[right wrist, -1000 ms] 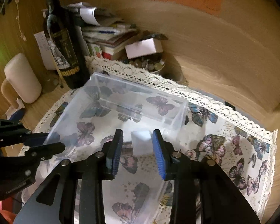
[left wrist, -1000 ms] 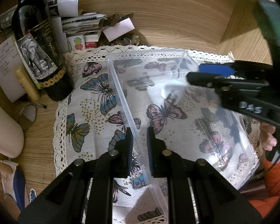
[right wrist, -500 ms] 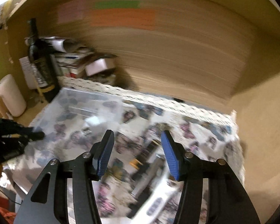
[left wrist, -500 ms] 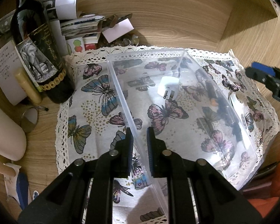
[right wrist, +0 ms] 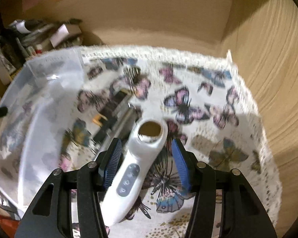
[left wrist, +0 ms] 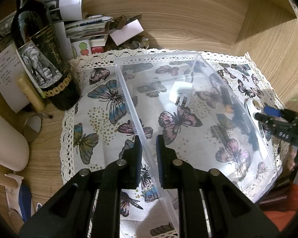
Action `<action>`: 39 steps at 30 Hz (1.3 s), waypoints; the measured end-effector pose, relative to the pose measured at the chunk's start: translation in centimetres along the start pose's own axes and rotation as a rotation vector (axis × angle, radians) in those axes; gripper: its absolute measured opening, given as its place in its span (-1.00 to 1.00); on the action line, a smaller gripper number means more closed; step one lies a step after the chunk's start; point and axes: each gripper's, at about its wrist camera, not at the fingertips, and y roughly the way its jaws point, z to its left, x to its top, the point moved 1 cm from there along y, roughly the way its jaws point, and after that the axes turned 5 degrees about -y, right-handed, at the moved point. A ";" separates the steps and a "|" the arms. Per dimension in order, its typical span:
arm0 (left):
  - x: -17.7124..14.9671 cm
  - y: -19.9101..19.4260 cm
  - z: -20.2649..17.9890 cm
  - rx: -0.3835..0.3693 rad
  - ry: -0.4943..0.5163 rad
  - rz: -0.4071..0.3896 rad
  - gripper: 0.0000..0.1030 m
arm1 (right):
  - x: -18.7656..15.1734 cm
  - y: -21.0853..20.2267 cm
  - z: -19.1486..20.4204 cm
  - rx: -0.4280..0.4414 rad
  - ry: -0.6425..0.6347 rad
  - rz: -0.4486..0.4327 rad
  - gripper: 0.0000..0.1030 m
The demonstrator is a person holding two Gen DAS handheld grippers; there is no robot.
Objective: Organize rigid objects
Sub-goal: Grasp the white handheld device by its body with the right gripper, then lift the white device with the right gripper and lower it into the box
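The left gripper [left wrist: 149, 150] has its fingers pinched on the near wall of the clear rectangular plastic bin [left wrist: 254, 123]. A white plug adapter [left wrist: 180, 93] lies inside the bin, ahead of them. The right gripper [right wrist: 146, 164] has its fingers spread wide, straddling the white handheld device with grey buttons [right wrist: 137, 164] without touching it.

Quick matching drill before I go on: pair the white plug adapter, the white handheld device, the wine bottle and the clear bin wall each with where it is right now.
Things:
1. white plug adapter
2. white handheld device
3. wine bottle
4. clear bin wall

Places:
A. between the open right tongs, on the butterfly cloth outside the bin
B. clamped by the left tongs
C. on the bin floor
D. standing at the cloth's edge, beside the paper pile

Pairs: 1-C, 2-A, 3-D, 4-B
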 end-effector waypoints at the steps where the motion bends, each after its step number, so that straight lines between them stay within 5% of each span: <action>1: 0.0 0.0 0.0 0.001 0.001 0.000 -0.72 | -0.3 0.5 -0.1 0.004 0.007 0.012 -0.05; 7: -0.1 0.2 -0.1 0.008 -0.006 0.003 -0.72 | -1.1 2.6 -0.8 0.032 0.049 0.045 -0.05; 11: -0.1 0.3 -0.1 0.009 -0.011 0.007 -0.72 | -0.7 3.1 -1.2 0.022 0.048 0.031 -0.32; 19: -0.1 0.2 -0.1 0.006 -0.023 0.009 -0.72 | 0.3 2.2 -1.7 0.003 0.046 -0.023 -0.33; 39: -0.1 0.2 0.0 -0.003 -0.024 -0.003 -0.72 | 6.5 -8.6 3.1 0.098 -0.030 -0.413 -0.33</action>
